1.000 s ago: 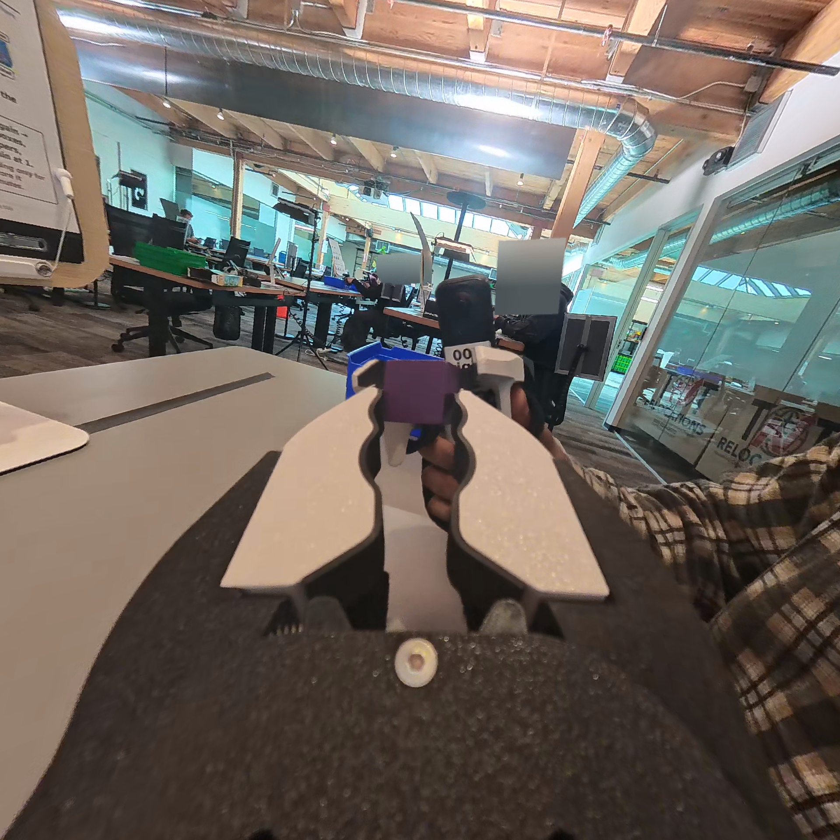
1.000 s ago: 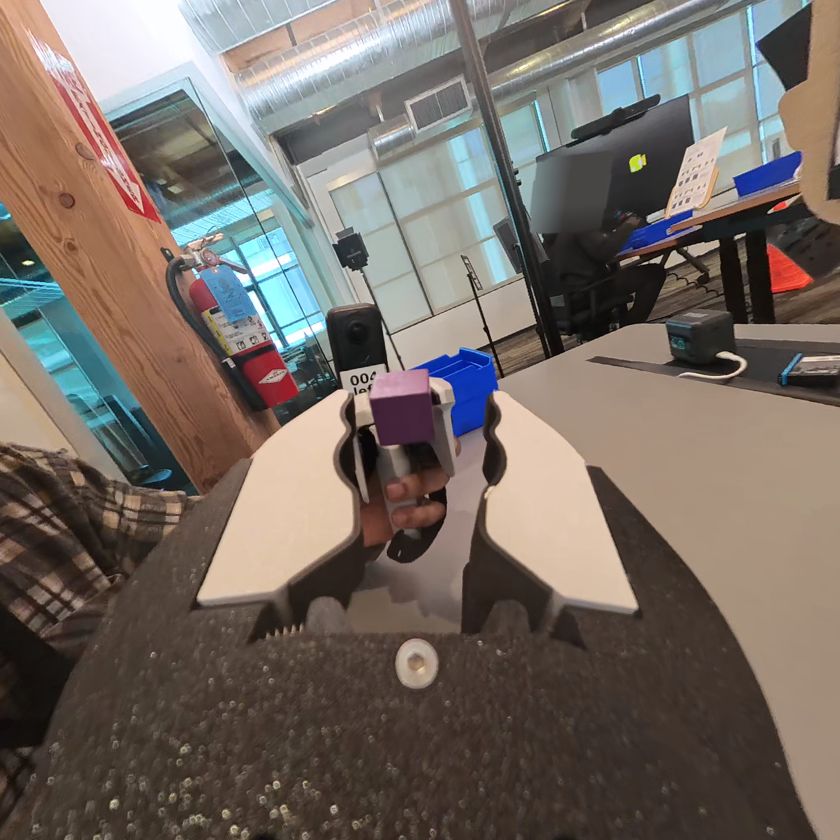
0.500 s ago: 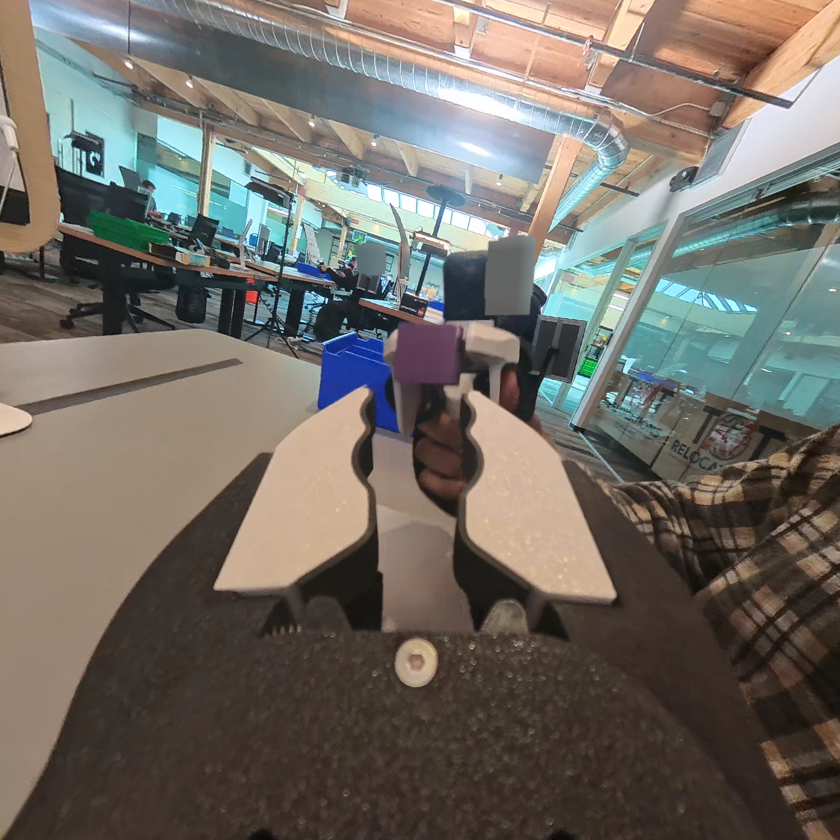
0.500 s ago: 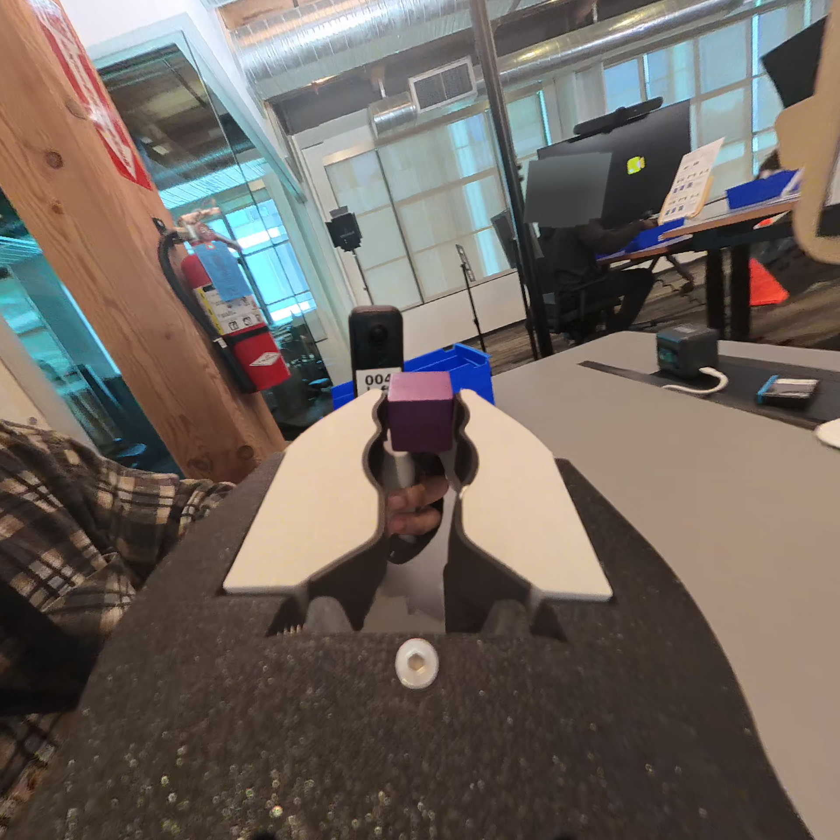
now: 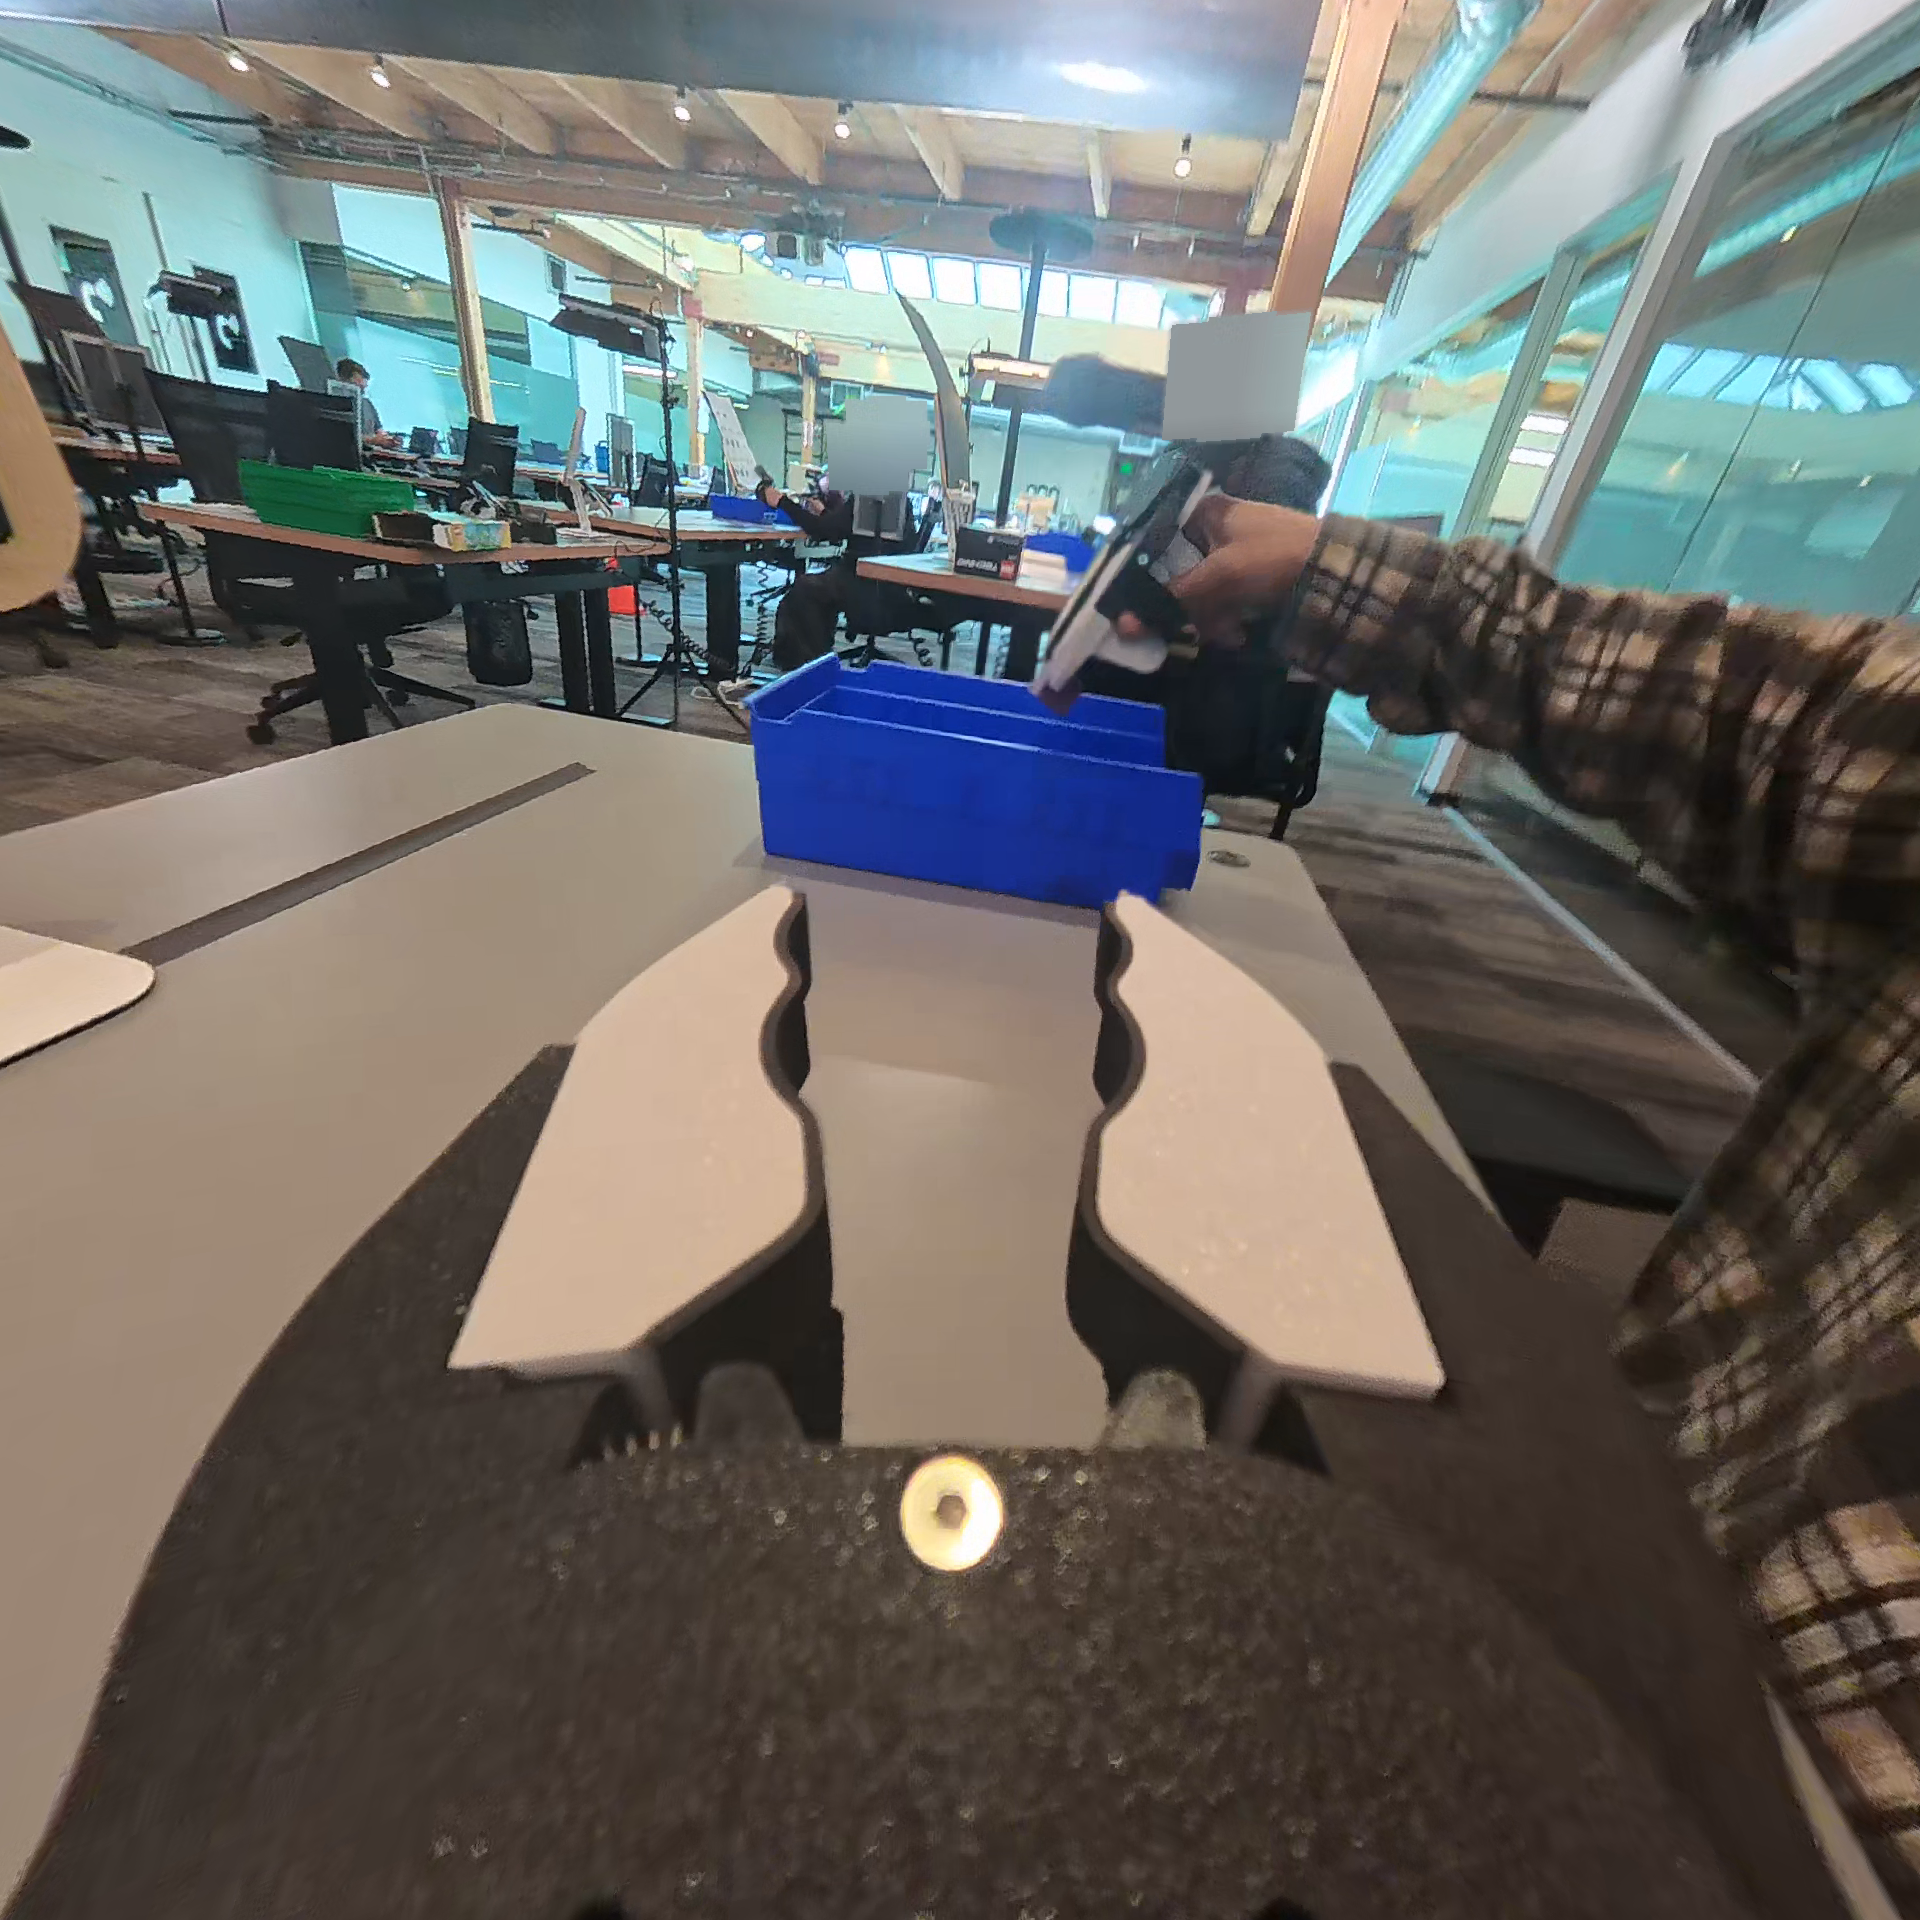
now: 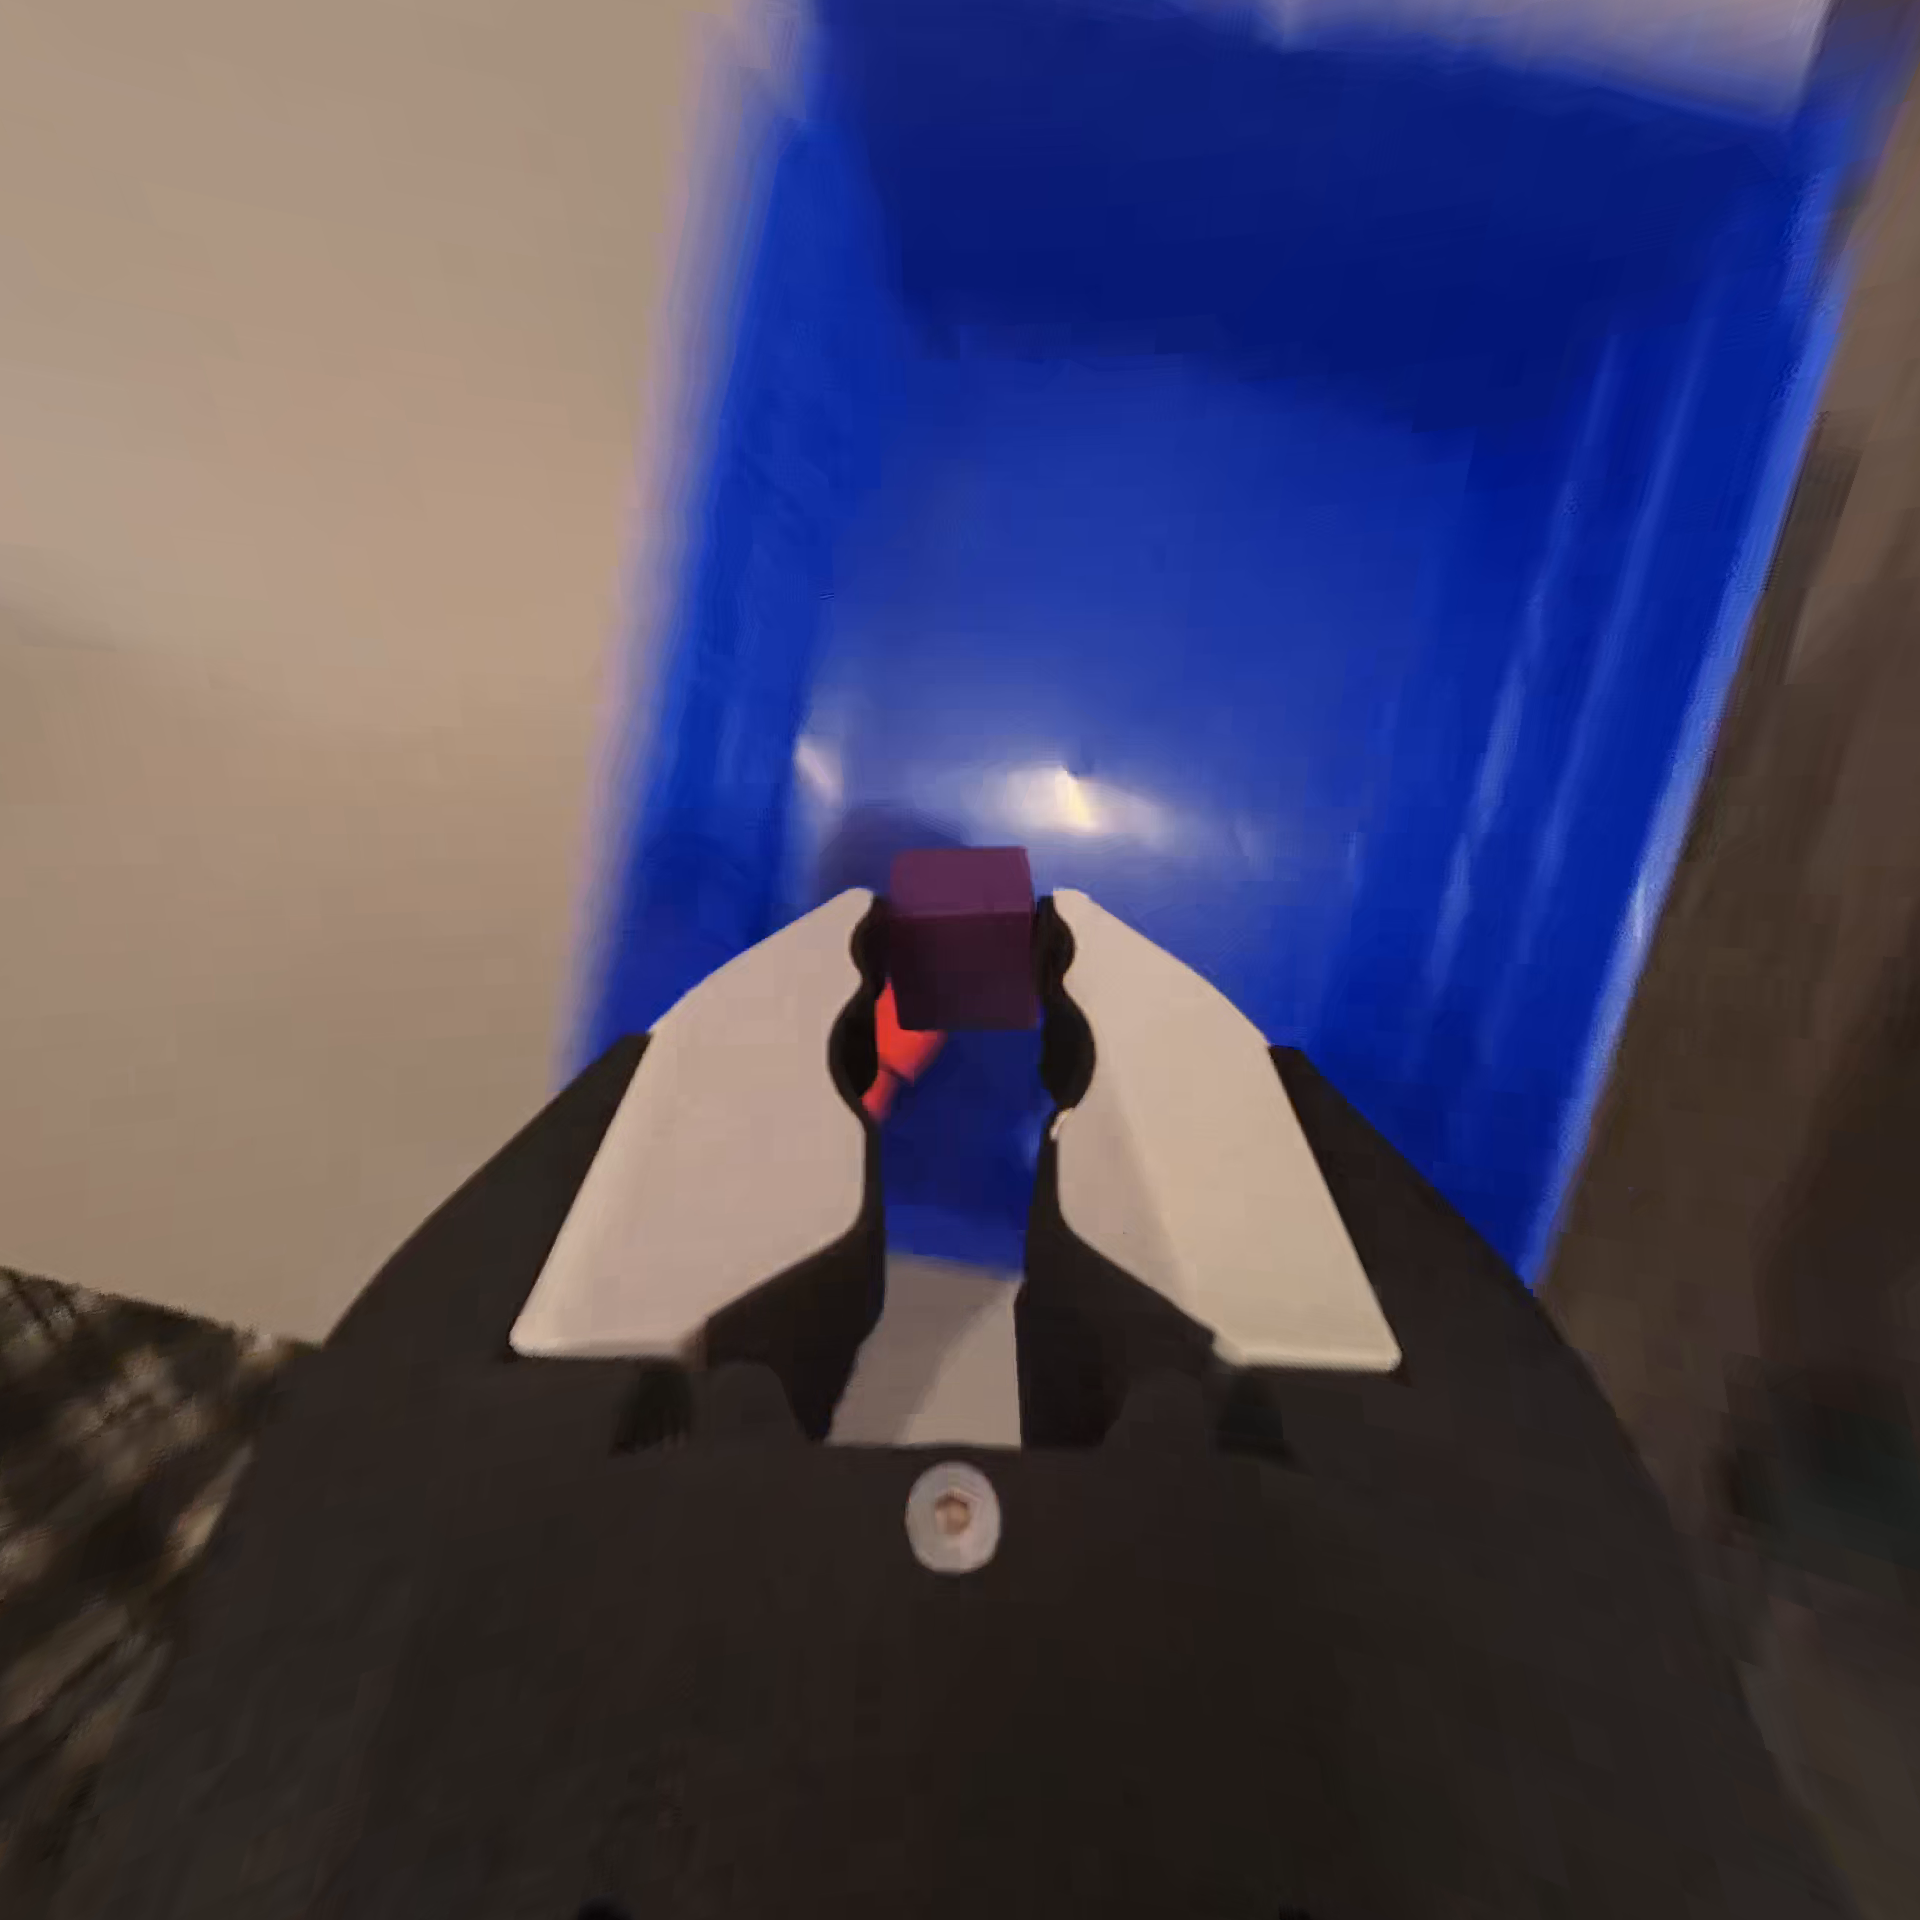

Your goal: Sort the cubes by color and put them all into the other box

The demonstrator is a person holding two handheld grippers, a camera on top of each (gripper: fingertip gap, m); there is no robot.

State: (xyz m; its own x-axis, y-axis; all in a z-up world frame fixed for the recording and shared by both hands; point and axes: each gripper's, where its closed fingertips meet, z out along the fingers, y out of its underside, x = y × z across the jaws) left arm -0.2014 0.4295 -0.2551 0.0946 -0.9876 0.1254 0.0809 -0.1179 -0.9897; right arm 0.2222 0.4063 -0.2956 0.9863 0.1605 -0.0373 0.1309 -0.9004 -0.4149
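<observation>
My right gripper is shut on a purple cube, both pads pressed on its sides, and holds it over the inside of a blue box. A red cube lies in the box beneath it. In the left wrist view my left gripper is open with nothing between its fingers, low over the grey table, short of two blue boxes standing side by side. My right gripper also shows in the left wrist view, tilted down over the far box with the purple cube at its tip.
A white pad lies at the table's left and a dark strip runs across it. The table's right edge drops to the floor just past the boxes. A plaid sleeve reaches in from the right. Office desks stand behind.
The purple cube passed from my left gripper to my right: the right shut on it, the left opened and drew back. My right gripper then swung down over the blue box.
</observation>
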